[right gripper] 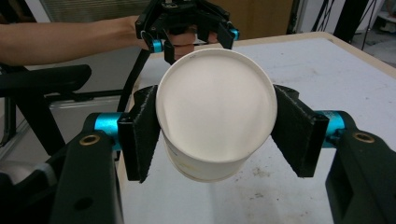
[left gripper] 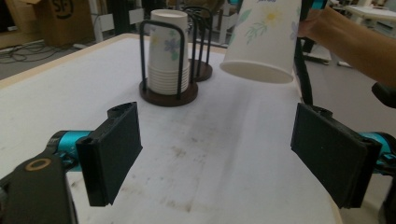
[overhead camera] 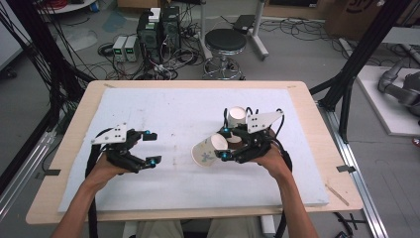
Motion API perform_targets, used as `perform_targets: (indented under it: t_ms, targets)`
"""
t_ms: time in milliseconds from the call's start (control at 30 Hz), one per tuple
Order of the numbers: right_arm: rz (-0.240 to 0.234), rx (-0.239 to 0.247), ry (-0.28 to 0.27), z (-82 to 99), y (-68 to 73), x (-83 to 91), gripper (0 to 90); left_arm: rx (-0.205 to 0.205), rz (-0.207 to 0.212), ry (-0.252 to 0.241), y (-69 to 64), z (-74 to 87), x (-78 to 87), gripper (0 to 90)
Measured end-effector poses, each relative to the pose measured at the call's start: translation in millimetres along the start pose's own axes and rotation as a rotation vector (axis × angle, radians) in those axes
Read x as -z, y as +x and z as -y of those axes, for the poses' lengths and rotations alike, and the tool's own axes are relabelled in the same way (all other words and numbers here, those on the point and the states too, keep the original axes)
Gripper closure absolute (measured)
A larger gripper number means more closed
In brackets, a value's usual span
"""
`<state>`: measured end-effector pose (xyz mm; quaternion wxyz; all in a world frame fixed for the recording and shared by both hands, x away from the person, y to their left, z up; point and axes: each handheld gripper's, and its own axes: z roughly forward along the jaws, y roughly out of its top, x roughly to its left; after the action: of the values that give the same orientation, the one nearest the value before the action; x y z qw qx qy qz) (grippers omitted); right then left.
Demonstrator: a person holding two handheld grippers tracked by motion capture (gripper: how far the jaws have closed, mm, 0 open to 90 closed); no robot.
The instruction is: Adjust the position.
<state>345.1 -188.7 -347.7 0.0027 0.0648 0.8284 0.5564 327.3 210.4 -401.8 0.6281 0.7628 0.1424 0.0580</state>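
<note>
White table pad (overhead camera: 163, 111) mid-area bare; right gripper (overhead camera: 225, 144) clamps paper cup (overhead camera: 208, 151), left gripper (overhead camera: 151, 148) wide.

Count on the table

2 grippers — left (overhead camera: 151, 148), right (overhead camera: 225, 144); 1 loose paper cup (overhead camera: 205, 151); 1 stack of cups (left gripper: 168, 51); 2 wire cup holders (left gripper: 164, 91) — second one (left gripper: 201, 70) behind the first.
</note>
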Motion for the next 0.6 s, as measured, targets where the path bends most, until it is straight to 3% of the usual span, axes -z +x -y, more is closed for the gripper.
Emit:
perform_targets:
  t_ms: [333, 600]
  targets:
    - [-0.039, 0.013, 0.011, -2.6, -1.3, -9.9, 37.3, -0.051, 0.134, -0.021, -8.6, -21.5, -49.3, 15.9]
    - [-0.048, 0.021, 0.019, -2.7, -1.1, -12.8, 37.3, -0.071, 0.185, -0.022, -13.2, -32.3, -76.5, 15.6]
